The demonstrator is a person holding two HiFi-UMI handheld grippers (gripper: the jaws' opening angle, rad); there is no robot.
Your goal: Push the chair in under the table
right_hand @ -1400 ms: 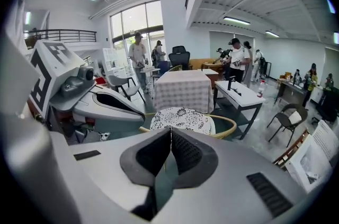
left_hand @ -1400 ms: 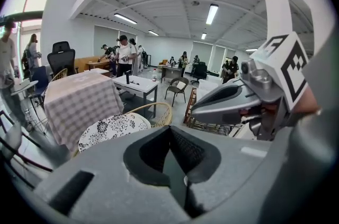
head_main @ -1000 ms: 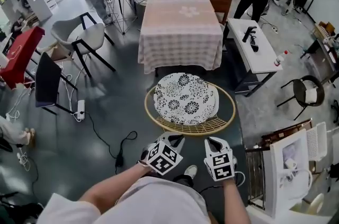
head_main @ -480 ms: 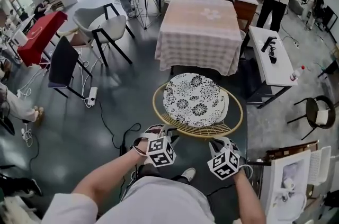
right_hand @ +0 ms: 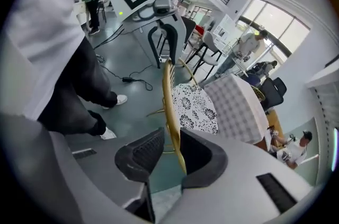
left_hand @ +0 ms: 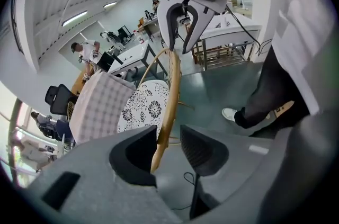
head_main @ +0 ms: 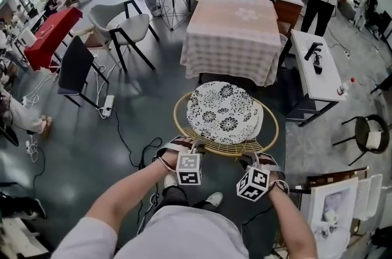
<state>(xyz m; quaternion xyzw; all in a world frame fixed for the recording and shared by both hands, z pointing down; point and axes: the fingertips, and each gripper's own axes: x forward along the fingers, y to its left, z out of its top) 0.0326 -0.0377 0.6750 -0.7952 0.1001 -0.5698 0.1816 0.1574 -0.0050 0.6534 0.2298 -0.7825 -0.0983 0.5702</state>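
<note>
A round rattan chair (head_main: 181,134) with a black-and-white flowered cushion (head_main: 223,114) stands just short of the table (head_main: 231,31), which wears a checked cloth. Both grippers are at the chair's near rim. My left gripper (head_main: 185,144) has just been opening; its jaws straddle the golden rim (left_hand: 168,90) with gaps on both sides in the left gripper view (left_hand: 167,146). My right gripper (head_main: 256,160) also straddles the rim (right_hand: 170,96). There the rim lies against one pad, and a sliver of floor shows beside the other (right_hand: 169,146).
A white side table (head_main: 309,77) stands right of the chair. A grey chair (head_main: 119,28), a black chair (head_main: 73,68) and a red table (head_main: 52,31) are on the left. A power strip (head_main: 105,108) and cables (head_main: 138,157) lie on the floor. People stand at the back.
Both grippers have come down and forward onto the chair's near rim and rolled at the wrist. The left jaws have opened around the rim.
</note>
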